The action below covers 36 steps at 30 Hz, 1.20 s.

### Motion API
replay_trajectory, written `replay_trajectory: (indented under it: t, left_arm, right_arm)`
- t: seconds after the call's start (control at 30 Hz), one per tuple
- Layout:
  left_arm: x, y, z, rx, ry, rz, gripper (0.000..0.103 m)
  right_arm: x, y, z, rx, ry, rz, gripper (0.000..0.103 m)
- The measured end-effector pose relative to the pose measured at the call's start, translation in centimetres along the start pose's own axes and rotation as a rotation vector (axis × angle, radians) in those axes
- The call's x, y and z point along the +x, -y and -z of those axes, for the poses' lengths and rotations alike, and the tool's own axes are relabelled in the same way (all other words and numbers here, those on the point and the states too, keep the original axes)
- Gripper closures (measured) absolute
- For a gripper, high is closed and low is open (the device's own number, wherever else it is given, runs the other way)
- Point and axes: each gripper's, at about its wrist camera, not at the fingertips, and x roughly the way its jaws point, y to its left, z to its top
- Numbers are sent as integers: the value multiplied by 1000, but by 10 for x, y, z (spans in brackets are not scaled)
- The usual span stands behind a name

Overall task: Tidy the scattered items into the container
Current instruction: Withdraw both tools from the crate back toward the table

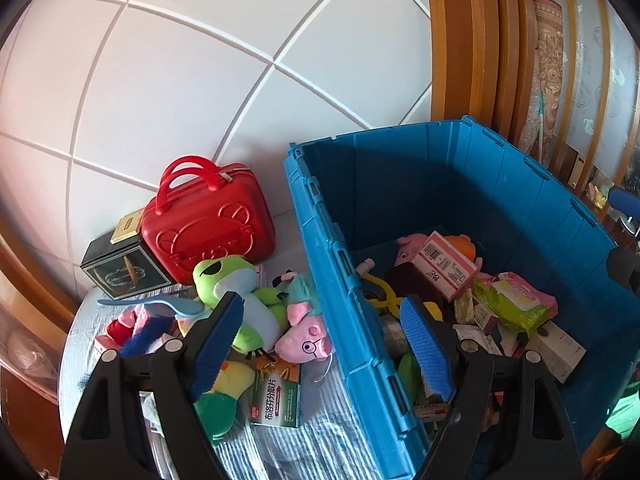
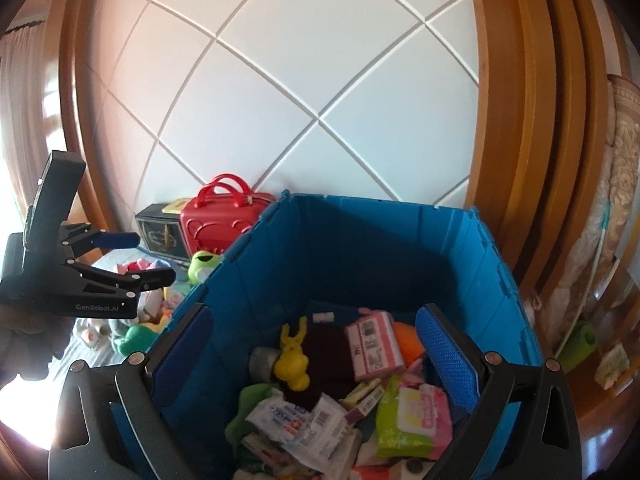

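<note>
Your left gripper (image 1: 322, 344) hangs with its jaws apart and nothing between them, straddling the near wall of the blue plastic crate (image 1: 336, 264) at lower centre of the left wrist view; that likely puts it on its way to the pile outside. Your right gripper (image 2: 314, 356) is spread wide and empty above the crate's interior, low in the right wrist view; I judge it has nothing left to release. The crate is rigid and ribbed; in it lie a pink carton (image 2: 374, 346), a yellow rubbery toy (image 2: 292, 364) and a glossy green wipes pack (image 2: 412, 420). Left of the crate wait a soft green frog plush (image 1: 236, 292), a pink pig plush (image 1: 306, 338), a green medicine box (image 1: 276, 396) and a hard red moulded case (image 1: 208, 224).
</note>
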Motion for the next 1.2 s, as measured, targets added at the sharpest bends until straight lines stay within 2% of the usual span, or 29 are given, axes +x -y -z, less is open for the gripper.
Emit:
replay_trajectory:
  t: [0.33,0.77,1.0,1.2]
  left_arm:
    - [-19,-84,62,-116,-39,-50,22]
    - [-33,-227,157,-235,-131,-175,22]
    - [-29,-295,218,-288,-209,-230,22]
    - [-19,-344,266,-321,-276,-251,22]
  right_arm:
    - [7,-87,-5,-100,-29,-75,0]
    - [37,-229,-11,-197,-67,-180,0]
    - [75,-304,7,-243,-141,-217,0]
    - [116,-348,31,-252,-214,-216,0]
